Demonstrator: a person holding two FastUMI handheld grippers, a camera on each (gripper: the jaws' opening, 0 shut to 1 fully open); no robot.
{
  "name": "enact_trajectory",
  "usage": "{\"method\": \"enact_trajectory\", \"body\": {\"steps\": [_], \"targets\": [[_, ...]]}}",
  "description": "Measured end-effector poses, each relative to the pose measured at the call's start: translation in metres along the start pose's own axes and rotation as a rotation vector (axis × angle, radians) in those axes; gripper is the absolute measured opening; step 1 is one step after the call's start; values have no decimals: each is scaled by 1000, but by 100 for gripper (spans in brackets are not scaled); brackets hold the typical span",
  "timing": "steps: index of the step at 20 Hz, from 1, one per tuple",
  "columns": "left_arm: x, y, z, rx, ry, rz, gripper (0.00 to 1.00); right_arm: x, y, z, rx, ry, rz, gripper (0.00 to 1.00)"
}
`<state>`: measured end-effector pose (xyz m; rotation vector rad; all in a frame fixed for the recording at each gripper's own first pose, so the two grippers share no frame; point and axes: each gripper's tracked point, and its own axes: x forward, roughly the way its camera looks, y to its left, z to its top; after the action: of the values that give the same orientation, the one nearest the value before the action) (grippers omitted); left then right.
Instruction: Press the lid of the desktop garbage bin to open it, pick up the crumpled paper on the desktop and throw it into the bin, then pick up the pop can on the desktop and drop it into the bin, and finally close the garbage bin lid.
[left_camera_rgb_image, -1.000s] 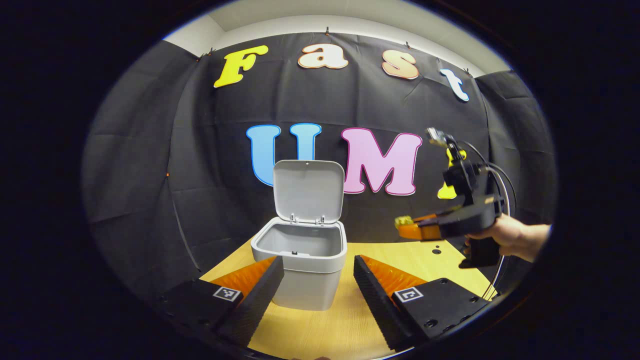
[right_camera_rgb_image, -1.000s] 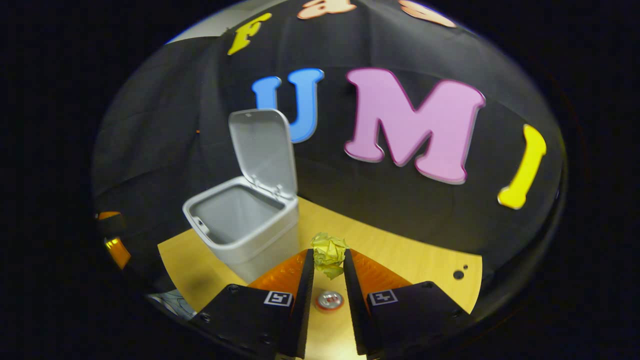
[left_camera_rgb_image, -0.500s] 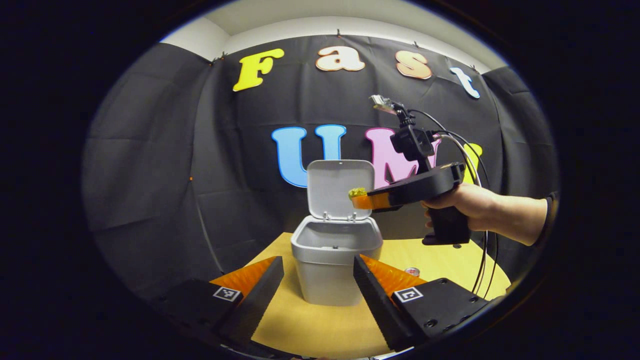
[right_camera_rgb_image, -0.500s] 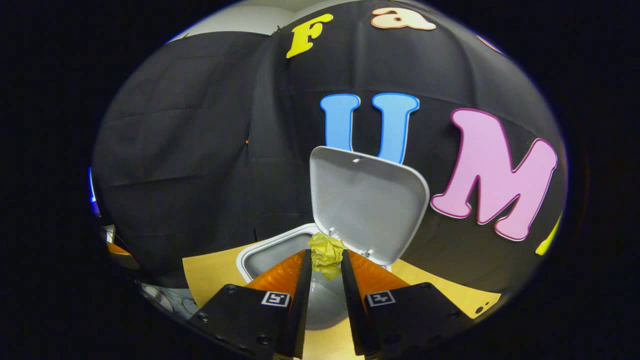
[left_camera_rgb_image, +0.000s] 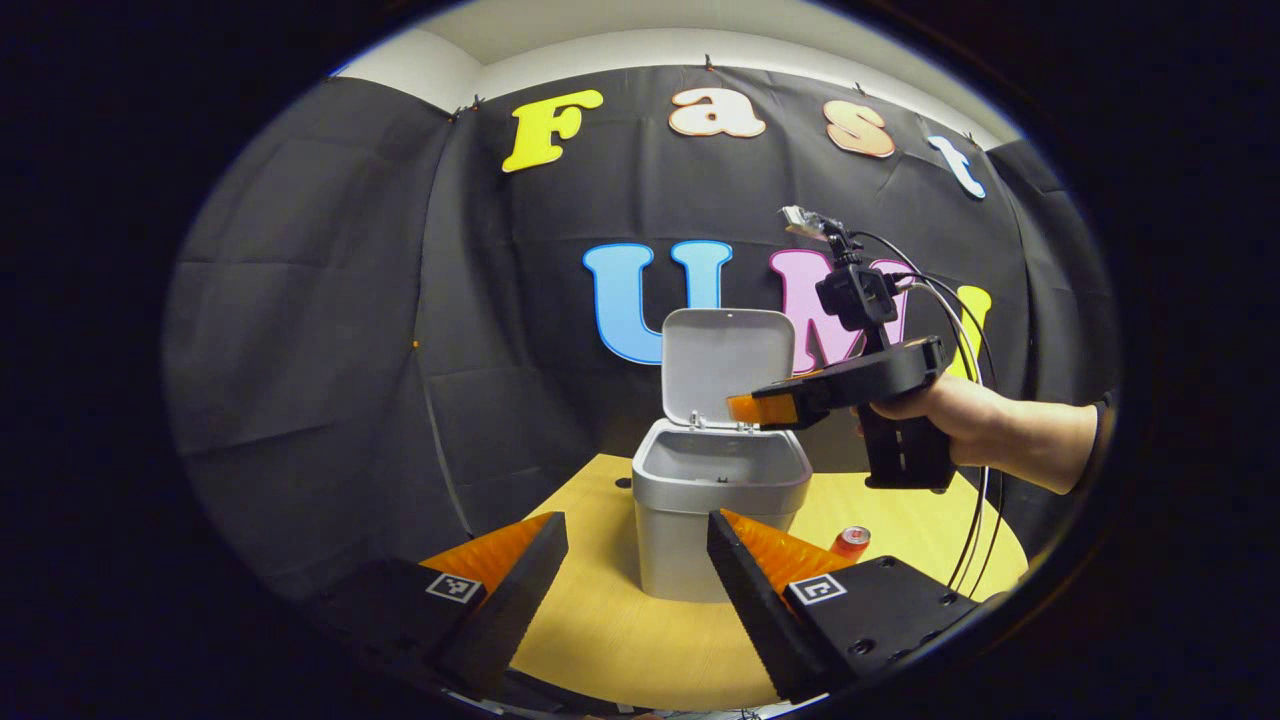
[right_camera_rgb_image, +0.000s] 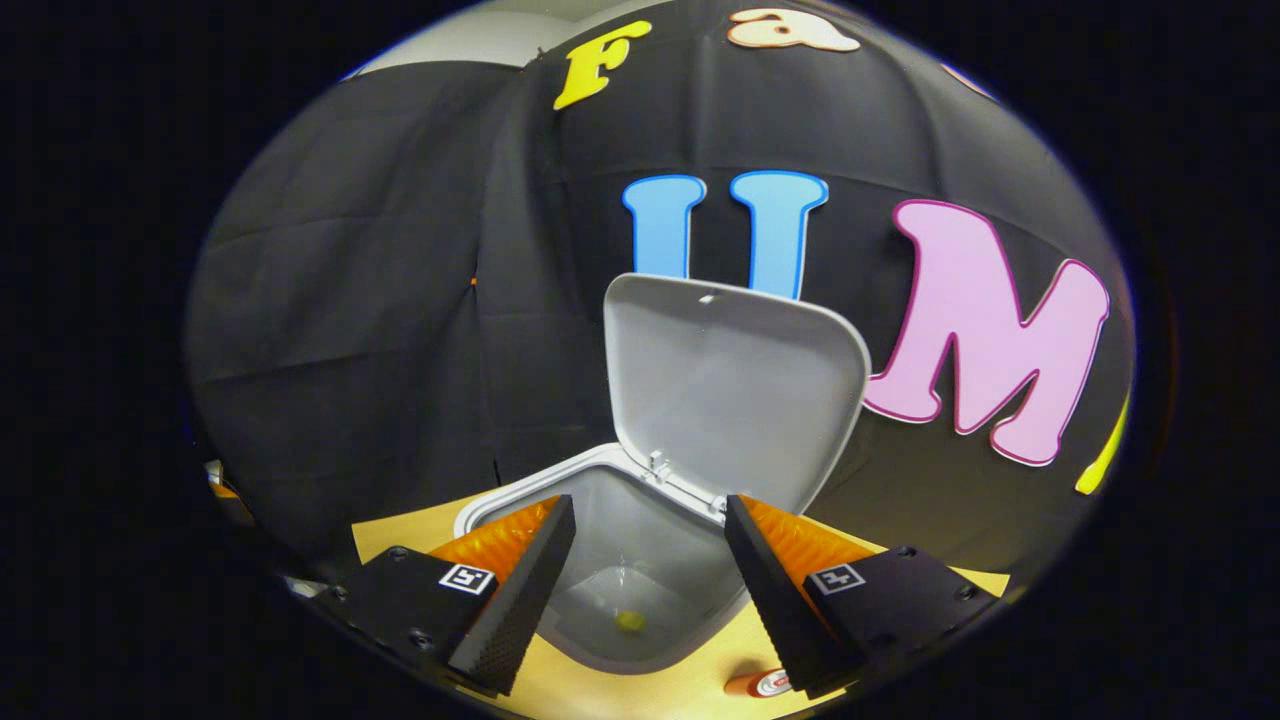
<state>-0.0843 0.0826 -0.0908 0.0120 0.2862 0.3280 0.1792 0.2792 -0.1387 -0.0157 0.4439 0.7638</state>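
The grey bin (left_camera_rgb_image: 720, 505) stands on the wooden table with its lid (left_camera_rgb_image: 728, 362) raised upright. Held by a hand, my right gripper (left_camera_rgb_image: 745, 408) hovers just above the bin's opening. In the right gripper view that gripper (right_camera_rgb_image: 650, 512) is open, looking down into the bin (right_camera_rgb_image: 530, 492) past its lid (right_camera_rgb_image: 735, 385). The yellow crumpled paper (right_camera_rgb_image: 630, 621) lies on the bin's bottom. A red pop can (left_camera_rgb_image: 850, 541) stands on the table right of the bin, and the pop can (right_camera_rgb_image: 765, 684) peeks out under a finger. My left gripper (left_camera_rgb_image: 637, 532) stays open and empty, short of the bin.
The round wooden table (left_camera_rgb_image: 600, 640) carries the bin and the can, and its edge curves close on the left and front. Black cloth walls close off the back. Cables (left_camera_rgb_image: 975, 340) trail from the right gripper's handle.
The right gripper has opened over the bin and the yellow paper has dropped to the bin's bottom. The left gripper has drifted, so the bin sits farther right and smaller in its view.
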Motion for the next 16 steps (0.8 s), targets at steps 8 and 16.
{"method": "enact_trajectory", "body": {"steps": [8,16], "targets": [[35,-84,-37,65,-7,-256,95,-99,-88,12,31,-127,-215,97],[92,-204,-119,111,50,-451,96,-208,-194,-34,-42,-189,-501,97]]}}
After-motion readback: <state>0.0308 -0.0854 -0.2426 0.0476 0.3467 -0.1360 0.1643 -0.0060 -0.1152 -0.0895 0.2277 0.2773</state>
